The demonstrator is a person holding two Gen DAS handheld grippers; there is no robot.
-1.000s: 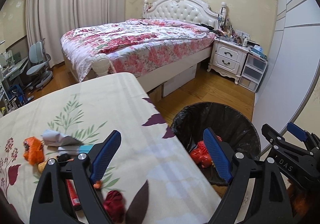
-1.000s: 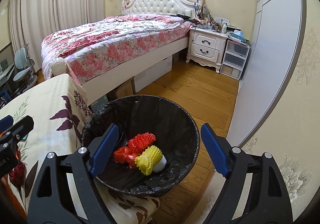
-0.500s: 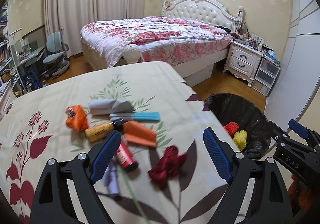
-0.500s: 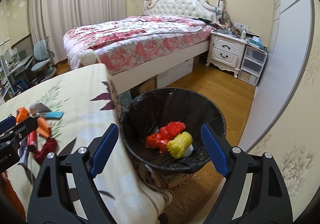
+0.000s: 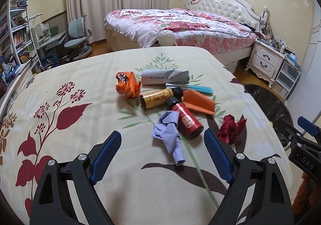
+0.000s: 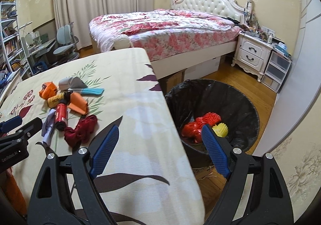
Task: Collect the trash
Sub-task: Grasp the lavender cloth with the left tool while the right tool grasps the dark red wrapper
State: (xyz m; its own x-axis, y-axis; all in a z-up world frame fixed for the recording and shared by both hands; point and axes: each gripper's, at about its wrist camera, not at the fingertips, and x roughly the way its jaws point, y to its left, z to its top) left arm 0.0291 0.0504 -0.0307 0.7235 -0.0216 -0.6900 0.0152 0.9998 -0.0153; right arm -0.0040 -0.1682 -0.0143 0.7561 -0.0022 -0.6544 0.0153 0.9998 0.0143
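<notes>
left tool (image 5: 162, 156): jaws wide, nothing between the pads, angled down over the tabletop (image 5: 84, 164), just short of the trash pile
right tool (image 6: 158, 150): jaws wide, empty, straddling the tabletop's right edge with the bin beyond it
nearest trash: crumpled lilac paper (image 5: 169, 134), almost centred in the left tool's gap; red bottle (image 5: 185, 118) touching its right side
next out: dark red wad (image 5: 230, 127) off to the right, apart from the rest; yellow bottle (image 5: 158, 97), orange wedge (image 5: 199, 103)
far pile: orange wrapper (image 5: 127, 84), grey packet (image 5: 164, 77), teal-handled item (image 5: 192, 87) behind the bottles
bin (image 6: 236, 102): black-lined, on the floor off the right edge; red and yellow spiky pieces (image 6: 202, 126) already inside
step: likely left tool picking next piece; task well short of done
how to do well: go for the lilac paper, come down over its bunched middle, close fully as it is soft
risk: red bottle could roll if nudged; keep right pad clear of it
right tool option: dark red wad looks closest to it
</notes>
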